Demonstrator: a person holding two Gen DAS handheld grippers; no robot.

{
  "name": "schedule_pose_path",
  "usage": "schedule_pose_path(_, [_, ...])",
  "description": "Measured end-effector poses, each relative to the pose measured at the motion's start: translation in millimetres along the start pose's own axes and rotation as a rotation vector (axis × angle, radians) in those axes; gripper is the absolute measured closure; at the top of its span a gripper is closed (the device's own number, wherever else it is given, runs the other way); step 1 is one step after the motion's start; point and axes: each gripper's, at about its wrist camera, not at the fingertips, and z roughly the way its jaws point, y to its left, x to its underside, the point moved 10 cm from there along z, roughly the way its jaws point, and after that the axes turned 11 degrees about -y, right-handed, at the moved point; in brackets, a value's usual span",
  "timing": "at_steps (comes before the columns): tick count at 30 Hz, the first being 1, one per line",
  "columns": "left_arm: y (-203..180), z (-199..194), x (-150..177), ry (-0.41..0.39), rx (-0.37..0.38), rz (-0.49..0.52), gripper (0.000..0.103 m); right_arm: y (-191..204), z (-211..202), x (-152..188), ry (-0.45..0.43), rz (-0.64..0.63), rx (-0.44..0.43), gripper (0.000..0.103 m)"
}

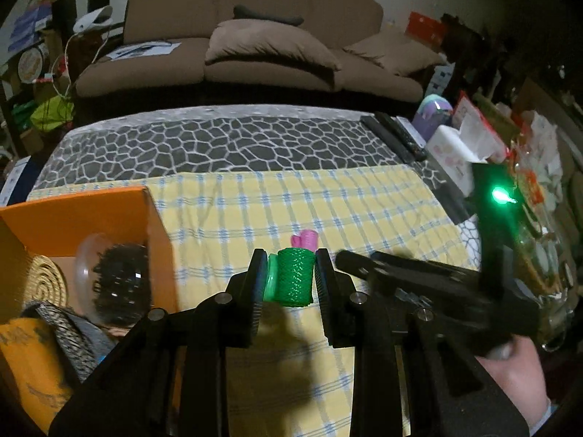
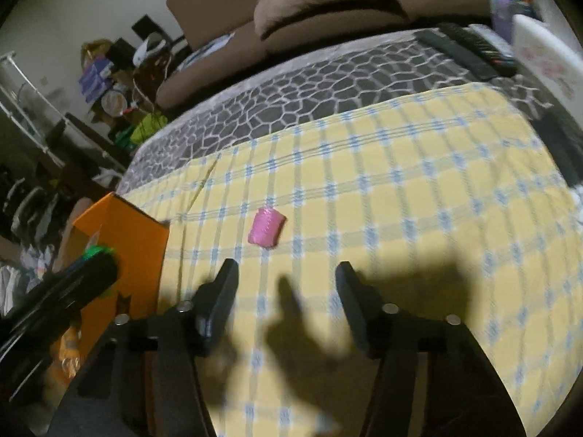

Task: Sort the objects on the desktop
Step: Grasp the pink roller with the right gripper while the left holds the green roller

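My left gripper (image 1: 289,276) is shut on a green thread spool (image 1: 293,277) and holds it above the yellow checked cloth (image 1: 328,211), just right of the orange box (image 1: 73,215). A pink thread spool (image 1: 305,238) lies on the cloth beyond it; it also shows in the right wrist view (image 2: 266,226). My right gripper (image 2: 286,280) is open and empty, hovering over the cloth a little short of the pink spool. The left gripper and a bit of the green spool (image 2: 95,251) show at the left of the right wrist view, by the orange box (image 2: 124,240).
The orange box holds a woven coil (image 1: 43,280), a clear container of dark pieces (image 1: 116,284) and a grey rope. Remote controls (image 1: 397,134), a tissue box (image 1: 455,149) and clutter line the table's right side. A brown sofa (image 1: 255,36) stands behind the table.
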Motion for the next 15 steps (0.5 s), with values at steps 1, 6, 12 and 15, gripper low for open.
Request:
schedule_pose_path(1, [3.1,-1.1,-1.5,-0.002,-0.002,0.0,0.078,3.7,8.9,-3.3,0.006,-0.001,0.001,0.047])
schedule_pose_path(6, [14.6,-1.3,-2.5,-0.002,-0.006,-0.011,0.078,16.7,35.9,-10.8,0.027,-0.042,0.026,0.054])
schedule_pose_path(12, [20.9,0.1,4.0,0.008,0.001,-0.024,0.078,19.5,63.4,-3.1,0.075,-0.104,0.09,0.075])
schedule_pose_path(15, [20.8,-3.2,4.4,0.004,0.003,-0.025,0.078,20.3,63.9,-3.3,0.066,-0.142,0.109,0.079])
